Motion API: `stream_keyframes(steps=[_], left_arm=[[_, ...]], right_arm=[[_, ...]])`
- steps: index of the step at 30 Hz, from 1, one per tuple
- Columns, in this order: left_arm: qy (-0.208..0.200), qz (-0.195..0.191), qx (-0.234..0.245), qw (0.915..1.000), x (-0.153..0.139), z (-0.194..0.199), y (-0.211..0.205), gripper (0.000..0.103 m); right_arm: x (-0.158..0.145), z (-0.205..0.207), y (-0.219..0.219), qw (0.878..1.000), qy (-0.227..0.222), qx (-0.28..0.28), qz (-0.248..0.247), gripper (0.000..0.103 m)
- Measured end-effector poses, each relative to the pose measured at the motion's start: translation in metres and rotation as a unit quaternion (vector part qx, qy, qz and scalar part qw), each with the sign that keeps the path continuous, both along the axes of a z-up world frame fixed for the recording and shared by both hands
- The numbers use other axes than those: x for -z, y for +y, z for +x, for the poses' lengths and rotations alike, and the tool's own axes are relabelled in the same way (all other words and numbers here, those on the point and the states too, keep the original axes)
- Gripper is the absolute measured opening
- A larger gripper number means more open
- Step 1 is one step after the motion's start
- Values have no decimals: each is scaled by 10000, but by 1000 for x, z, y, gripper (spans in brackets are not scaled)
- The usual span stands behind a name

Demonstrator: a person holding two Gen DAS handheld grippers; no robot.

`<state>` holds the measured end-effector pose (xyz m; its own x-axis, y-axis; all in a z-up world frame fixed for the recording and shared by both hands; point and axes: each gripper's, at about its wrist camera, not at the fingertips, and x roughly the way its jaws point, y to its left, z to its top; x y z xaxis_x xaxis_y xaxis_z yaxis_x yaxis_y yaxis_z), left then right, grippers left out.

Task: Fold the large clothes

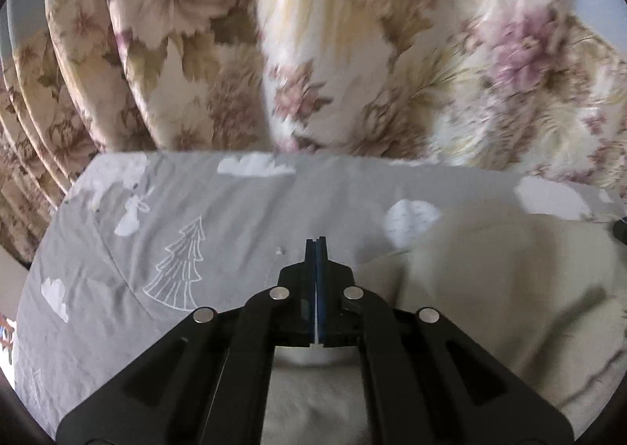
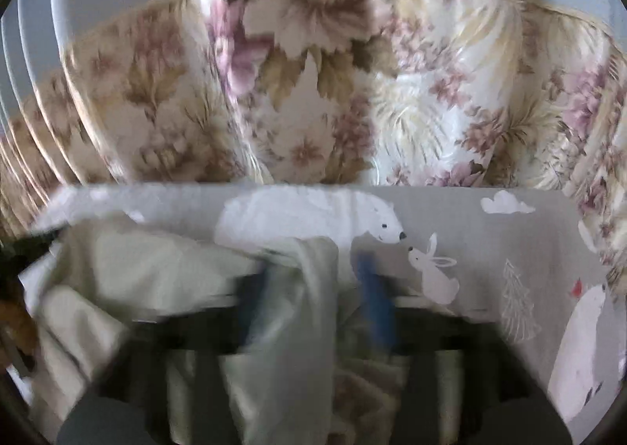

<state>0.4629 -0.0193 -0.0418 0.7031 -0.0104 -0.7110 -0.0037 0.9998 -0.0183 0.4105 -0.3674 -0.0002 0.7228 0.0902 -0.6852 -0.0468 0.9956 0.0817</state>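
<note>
**Desk:** Grippers first. How many, and how do they stand?

**Photographer:** Two, one per view. The left gripper (image 1: 316, 245) sits at lower centre of its frame, fingers pressed together with nothing visible between the tips. The right gripper (image 2: 313, 288) is blurred at lower centre of its frame; its two blue fingers (image 2: 372, 300) stand apart, with a fold of the cream garment (image 2: 274, 327) lying between them.

**Desk:** Is it gripping that fold?

**Photographer:** Cannot tell; the blur hides any contact.

**Desk:** Where is the garment?

**Photographer:** One piece, crumpled. In the left view the cream garment (image 1: 490, 288) fills the lower right and runs under the gripper. In the right view it heaps across the lower left and centre. It lies on one grey printed sheet (image 1: 219, 209).

**Desk:** Prints, counted?

**Photographer:** Left view: one outlined pine tree (image 1: 178, 268). Right view: one polar bear (image 2: 313, 217) nose to nose with one rabbit (image 2: 435, 272) at centre, a second bear (image 2: 580, 358) at lower right, one cloud (image 2: 507, 204) at upper right.

**Desk:** Background?

**Photographer:** Floral curtain (image 1: 313, 33) across the top of both frames, hanging in folds behind the sheet.
</note>
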Motion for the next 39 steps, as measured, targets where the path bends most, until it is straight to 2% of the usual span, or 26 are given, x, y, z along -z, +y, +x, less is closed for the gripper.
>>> stream_keyframes(steps=[2,4,6,7,8,9,11,12,13,14,15,16,17,18,22,24,26,27,28,30,31,32,34,36,38,39], left_arm=[[-143,-29,133,9998,-13,-13,-8,0],[-237,2,203,9995,-22,-25,-16,0],[-284,-65,229,9993,-28,-39,-22,23],[-382,-89,194,9990,-30,-48,-25,59],[-468,-101,152,9987,-30,-56,-27,78],[-534,-97,138,9984,-31,-62,-30,79],[-400,-109,229,9989,-23,-69,-37,79],[-334,-127,262,9990,-20,-70,-39,79],[-237,-138,318,9991,-14,-70,-42,76],[-159,-160,389,9990,-9,-72,-45,49],[53,-128,531,9985,1,-70,-52,32],[159,-34,580,9982,7,-67,-55,10],[207,167,582,9979,14,-66,-60,0],[131,460,526,9975,18,-65,-64,0],[171,711,296,9969,26,-56,-51,2],[89,920,344,9951,28,-59,-55,2],[8,1028,338,9941,28,-64,-58,2],[-1,852,320,9959,26,-64,-54,3],[37,651,291,9974,23,-65,-48,4],[27,389,225,9990,12,-70,-40,23],[-165,194,239,9994,-2,-78,-38,51],[-297,115,251,9992,-10,-82,-37,66],[-517,-93,362,9980,-27,-91,-43,70],[-524,-214,589,9967,-34,-96,-58,74],[-444,-170,749,9961,-28,-99,-73,74],[-284,40,758,9967,-17,-98,-82,74]], right_arm=[[-13,-11,4,10000,-92,-6,7,64],[-24,-25,10,9999,-123,-89,-1,74],[-26,-40,15,9998,11,-152,-91,75],[-25,-46,17,9998,77,-158,-123,75],[-23,-53,19,9996,123,-205,-159,75],[-19,-60,21,9993,146,-241,-230,75],[-8,-71,21,9990,222,-182,-348,75],[-1,-73,20,9987,354,-209,-286,66],[8,-75,18,9983,507,-222,-197,46],[15,-75,18,9976,621,-234,-197,41],[20,-77,18,9977,605,-210,-232,31],[22,-79,19,9983,498,-211,-230,22],[23,-80,20,9983,456,-215,-286,19],[23,-80,21,9980,410,-160,-455,14],[27,-69,12,9943,410,170,-973,11],[39,-63,3,9944,675,221,-777,13],[38,-64,6,9943,558,208,-883,14],[37,-65,6,9947,533,207,-857,20],[34,-68,2,9952,515,291,-781,39],[21,-76,-10,9973,394,453,-421,62],[9,-82,-14,9985,193,449,-247,65],[0,-87,-14,9989,29,417,-213,65],[-15,-95,-4,9996,-197,175,-47,66],[-17,-99,12,9997,-223,-115,14,69],[-6,-101,37,9985,-148,-432,-304,69],[4,-101,48,9976,-77,-506,-475,69]])
